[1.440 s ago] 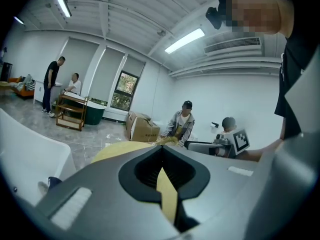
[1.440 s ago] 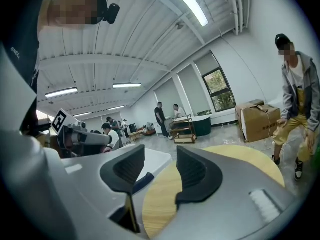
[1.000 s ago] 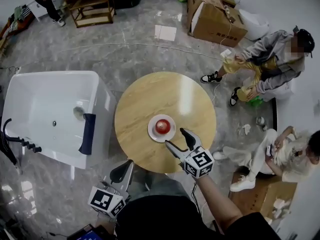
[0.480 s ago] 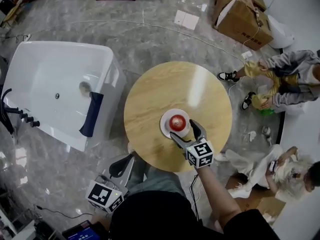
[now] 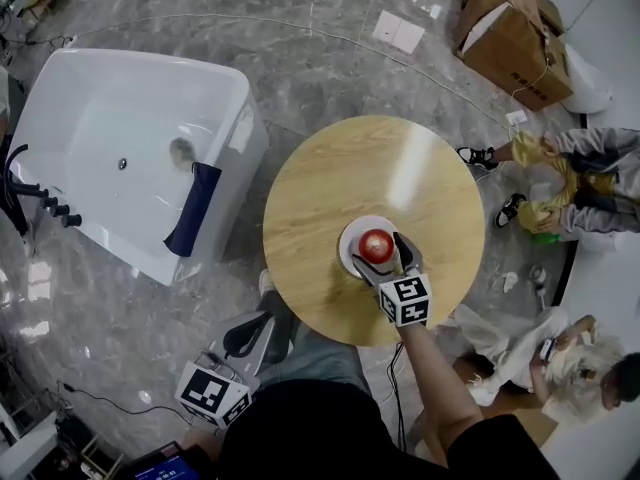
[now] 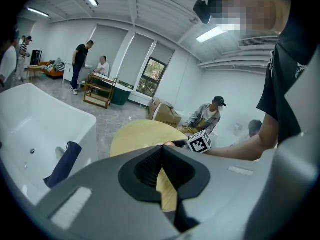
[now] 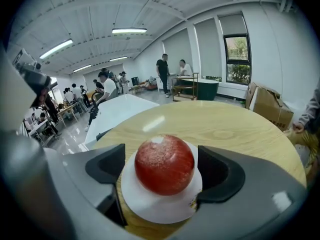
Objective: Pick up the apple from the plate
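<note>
At the far left stands a white bathtub (image 5: 120, 148) with a dark cloth (image 5: 192, 208) draped over its rim. My left tool (image 5: 255, 330) hangs low beside the near edge of the round wooden desk (image 5: 350, 168), off its surface. The jaws are pressed together with nothing between them.

On the near part of the desk sits a white plate (image 5: 347, 246), and the red apple (image 5: 376, 245) rests in its middle. My right tool (image 5: 381, 254) points down at the plate, and its jaws are opening wide. The apple sits between them, one pad on each side and neither touching it.

Further right, a cardboard box (image 5: 520, 38) lies on the floor, and a person (image 5: 590, 183) sits beyond the desk.
</note>
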